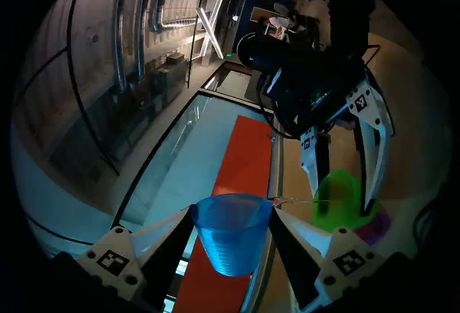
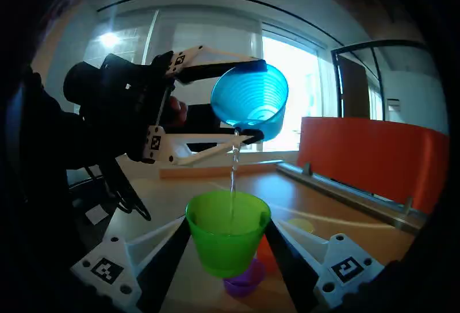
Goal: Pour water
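Water: thin stream off the lip of blue cup, straight down into green cup. Landing inside the green rim, near the middle.

Blue cup: up in the air above green cup, well tipped, mouth facing the right gripper view's camera, lip at the low side. Not touching green cup.

Left hand-held gripper: pinching blue cup, one finger on each side of its wall. Hand behind it on the grip. Same pinch seen in the left gripper view: both fingers flush against the cup's sides, ribbed inside visible through the translucent plastic.

Right hand-held gripper: clamped on green cup, a finger tight on each side, cup upright, mouth open upward.

Can't tell water level in either cup. Can't tell whether green cup's base touches the counter.

Purple cup low down, just under and in front of green cup's base. Something orange just beside it, mostly hidden by green cup. Small yellow item farther back on the counter, too small to identify.

Orange panel along the counter's far edge, right side of the right gripper view. Bright window behind blue cup. In the left gripper view, stream as a fine line running sideways from blue cup's lip to green cup.
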Motion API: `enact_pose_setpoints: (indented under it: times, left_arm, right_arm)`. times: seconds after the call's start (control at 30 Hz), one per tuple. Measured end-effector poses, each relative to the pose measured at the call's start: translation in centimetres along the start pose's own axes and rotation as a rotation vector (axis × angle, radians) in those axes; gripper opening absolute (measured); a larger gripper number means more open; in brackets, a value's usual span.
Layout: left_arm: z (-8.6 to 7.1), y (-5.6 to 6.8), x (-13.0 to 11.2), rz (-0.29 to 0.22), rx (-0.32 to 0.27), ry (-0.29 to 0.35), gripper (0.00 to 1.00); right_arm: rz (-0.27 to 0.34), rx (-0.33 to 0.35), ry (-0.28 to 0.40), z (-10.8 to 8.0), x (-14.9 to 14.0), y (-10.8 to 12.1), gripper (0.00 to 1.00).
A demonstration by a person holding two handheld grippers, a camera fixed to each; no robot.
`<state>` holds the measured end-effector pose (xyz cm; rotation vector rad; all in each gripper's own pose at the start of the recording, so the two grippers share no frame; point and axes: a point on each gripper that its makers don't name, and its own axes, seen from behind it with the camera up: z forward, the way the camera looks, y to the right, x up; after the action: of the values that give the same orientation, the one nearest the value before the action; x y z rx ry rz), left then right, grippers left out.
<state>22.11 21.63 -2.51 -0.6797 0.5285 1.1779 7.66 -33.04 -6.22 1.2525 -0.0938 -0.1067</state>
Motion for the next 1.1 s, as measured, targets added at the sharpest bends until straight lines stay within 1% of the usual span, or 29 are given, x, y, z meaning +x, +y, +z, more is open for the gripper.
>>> enact_pose_setpoints:
  times: [0.73,1.1]
  left_arm:
    - [0.07,0.59,-0.02,0.046,-0.006,-0.003,0.87]
    - [-0.01,0.43,0.14,0.055,-0.004,0.000,0.87]
  right_arm:
    - [-0.004,-0.001,0.000,0.01,0.20,-0.09,0.90]
    - [-0.008,-0.003,-0.001,-0.14,0.32,-0.06,0.90]
